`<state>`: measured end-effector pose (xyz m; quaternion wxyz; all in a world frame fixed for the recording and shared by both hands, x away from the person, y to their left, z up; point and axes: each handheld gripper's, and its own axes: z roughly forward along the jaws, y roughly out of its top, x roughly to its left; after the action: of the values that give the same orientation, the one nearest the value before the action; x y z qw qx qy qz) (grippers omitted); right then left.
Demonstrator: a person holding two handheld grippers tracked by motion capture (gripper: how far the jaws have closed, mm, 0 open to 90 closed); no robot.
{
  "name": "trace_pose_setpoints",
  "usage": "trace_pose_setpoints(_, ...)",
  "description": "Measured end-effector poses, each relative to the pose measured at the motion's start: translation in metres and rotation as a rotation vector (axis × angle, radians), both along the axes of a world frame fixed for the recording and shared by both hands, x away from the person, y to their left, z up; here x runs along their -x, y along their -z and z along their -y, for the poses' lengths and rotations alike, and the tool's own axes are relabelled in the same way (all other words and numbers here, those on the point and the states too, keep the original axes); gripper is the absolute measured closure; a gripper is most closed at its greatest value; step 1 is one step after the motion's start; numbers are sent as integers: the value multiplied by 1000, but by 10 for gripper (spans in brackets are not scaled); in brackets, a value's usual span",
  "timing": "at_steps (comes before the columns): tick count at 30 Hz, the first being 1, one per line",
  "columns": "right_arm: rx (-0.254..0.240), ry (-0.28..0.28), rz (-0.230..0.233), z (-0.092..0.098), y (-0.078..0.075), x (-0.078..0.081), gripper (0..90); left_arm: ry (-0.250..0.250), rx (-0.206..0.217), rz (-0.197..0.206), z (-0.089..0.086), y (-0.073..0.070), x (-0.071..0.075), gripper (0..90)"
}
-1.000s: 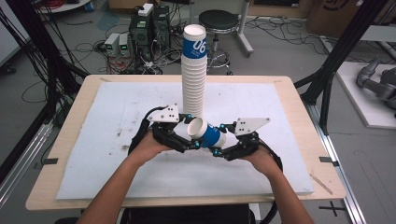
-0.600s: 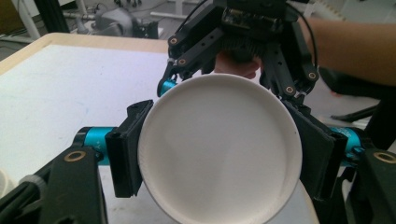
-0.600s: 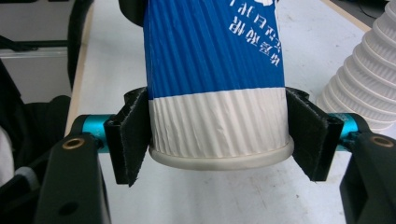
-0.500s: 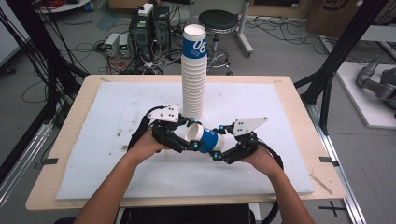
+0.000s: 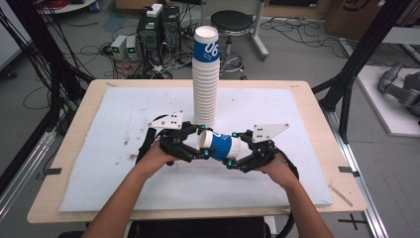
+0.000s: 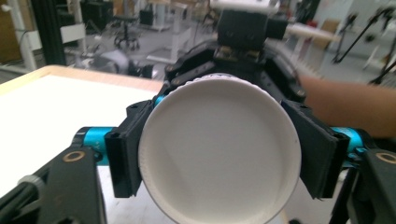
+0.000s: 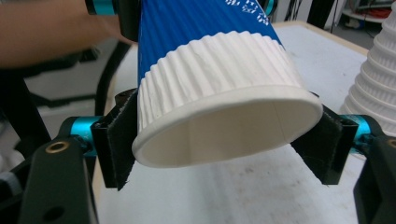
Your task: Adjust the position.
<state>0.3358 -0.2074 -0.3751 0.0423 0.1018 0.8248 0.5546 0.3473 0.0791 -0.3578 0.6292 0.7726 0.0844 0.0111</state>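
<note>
We see a wide table [image 5: 59, 163] with a white mat [image 5: 124, 114] and lots of bare room near its edges. A tall stack of cups [image 5: 205, 79] stands just behind our hands, close in the way. We hold one blue and white cup [image 5: 220, 145] on its side, above the mat. Our left gripper [image 5: 195, 148], jaws just opening a bit, squeezes one end. Our right gripper [image 5: 236, 152], jaws just closing, squeezes the other end.

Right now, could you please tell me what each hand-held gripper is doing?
Left hand-held gripper: holding one end of the paper cup; its jaws just eased open a little.
Right hand-held gripper: gripping the cup's other end; its jaws just closed further.
</note>
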Motion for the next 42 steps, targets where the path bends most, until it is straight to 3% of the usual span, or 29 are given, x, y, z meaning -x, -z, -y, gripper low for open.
trace_pose_setpoints(4,64,4,14,1,-1,-1,263,-15,-91,45,0,-1,3,216)
trace_pose_setpoints(11,120,-19,9,-1,-2,1,266,51,-117,68,0,1,2,279)
trace_pose_setpoints(14,103,-12,-8,0,-3,0,214,53,-74,28,-3,3,0,284)
trace_pose_setpoints(19,-73,33,-58,5,-7,-2,161,34,52,7,-10,7,-1,293)
trace_pose_setpoints(21,-119,44,-66,6,-6,-1,153,35,109,-4,-10,8,-1,294)
trace_pose_setpoints(23,-135,38,-70,4,-3,-1,153,34,117,-12,-10,9,-1,295)
trace_pose_setpoints(25,-135,38,-65,4,-3,-2,166,35,100,-9,-10,10,-1,296)
trace_pose_setpoints(27,-123,26,-42,6,-6,-1,192,42,52,1,-8,11,1,299)
trace_pose_setpoints(31,-56,0,-3,8,-9,1,236,33,-38,27,-4,12,5,296)
trace_pose_setpoints(35,-6,-16,32,6,-13,4,269,8,-123,63,1,12,10,236)
trace_pose_setpoints(39,46,-29,54,3,-15,5,273,38,-163,83,3,15,10,260)
trace_pose_setpoints(42,50,-39,24,4,-16,4,259,64,-165,81,3,17,11,284)
